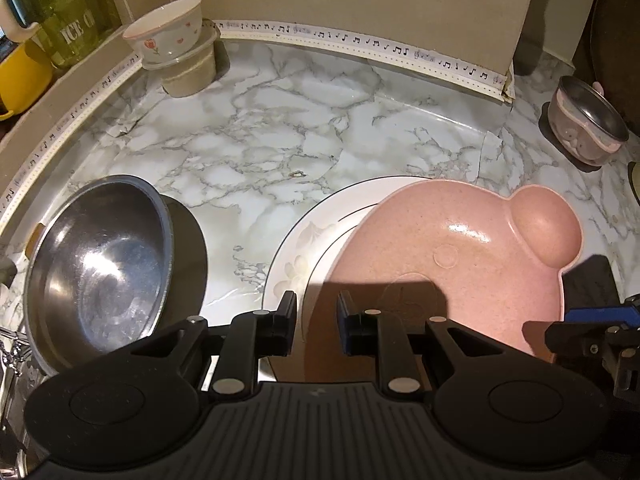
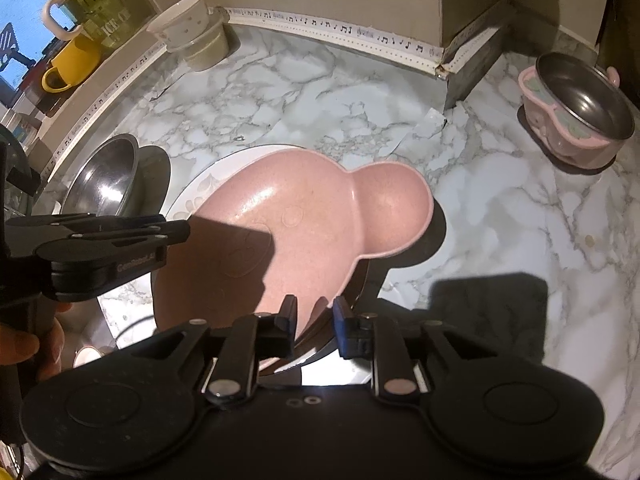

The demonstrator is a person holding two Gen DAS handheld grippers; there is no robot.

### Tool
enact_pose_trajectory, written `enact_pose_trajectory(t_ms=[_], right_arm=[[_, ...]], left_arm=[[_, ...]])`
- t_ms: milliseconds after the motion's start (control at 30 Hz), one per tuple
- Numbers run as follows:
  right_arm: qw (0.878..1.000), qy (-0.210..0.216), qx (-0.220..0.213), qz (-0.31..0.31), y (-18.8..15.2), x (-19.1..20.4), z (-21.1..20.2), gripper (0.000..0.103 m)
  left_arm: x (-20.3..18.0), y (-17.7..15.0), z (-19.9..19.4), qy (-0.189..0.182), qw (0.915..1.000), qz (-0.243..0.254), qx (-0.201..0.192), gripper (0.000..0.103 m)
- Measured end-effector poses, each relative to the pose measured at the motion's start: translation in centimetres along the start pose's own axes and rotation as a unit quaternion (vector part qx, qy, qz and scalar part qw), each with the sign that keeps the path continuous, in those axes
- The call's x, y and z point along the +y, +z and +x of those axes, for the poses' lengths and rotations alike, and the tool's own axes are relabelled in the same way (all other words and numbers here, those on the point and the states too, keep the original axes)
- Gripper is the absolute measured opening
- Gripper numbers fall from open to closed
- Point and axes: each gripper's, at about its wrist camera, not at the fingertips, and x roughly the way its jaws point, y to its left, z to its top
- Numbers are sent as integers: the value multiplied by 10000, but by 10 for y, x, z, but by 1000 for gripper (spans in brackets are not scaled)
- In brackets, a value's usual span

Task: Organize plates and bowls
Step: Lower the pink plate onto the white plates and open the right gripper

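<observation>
The pink bear-shaped plastic plate (image 2: 304, 224) lies on the round white plate (image 1: 304, 248), both grippers (image 1: 317, 316) (image 2: 315, 316) spread apart, green "ICE" jug (image 1: 68, 12) far behind.

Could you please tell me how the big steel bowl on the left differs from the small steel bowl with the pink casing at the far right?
The big steel bowl is bare metal, while the small steel bowl sits in a pink plastic casing with handles. The big one is tilted, its mouth turned sideways; the small one stands upright on a dark base. The big one looks wider and shallower. Both have shiny metal insides, look empty, and rest on the marble counter.
</observation>
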Motion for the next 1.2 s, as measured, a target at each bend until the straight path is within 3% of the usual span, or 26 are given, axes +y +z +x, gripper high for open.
enact_pose_trajectory(t_ms=[400, 1200], right_arm=[[9998, 58, -176, -123, -3, 1, -9, 23], [9913, 157, -1060, -768, -18, 11, -56, 31]], left_arm=[[0, -3, -23, 4, 9995, -20, -300, 20], [-23, -19, -81, -559, 9944, -51, -898, 21]])
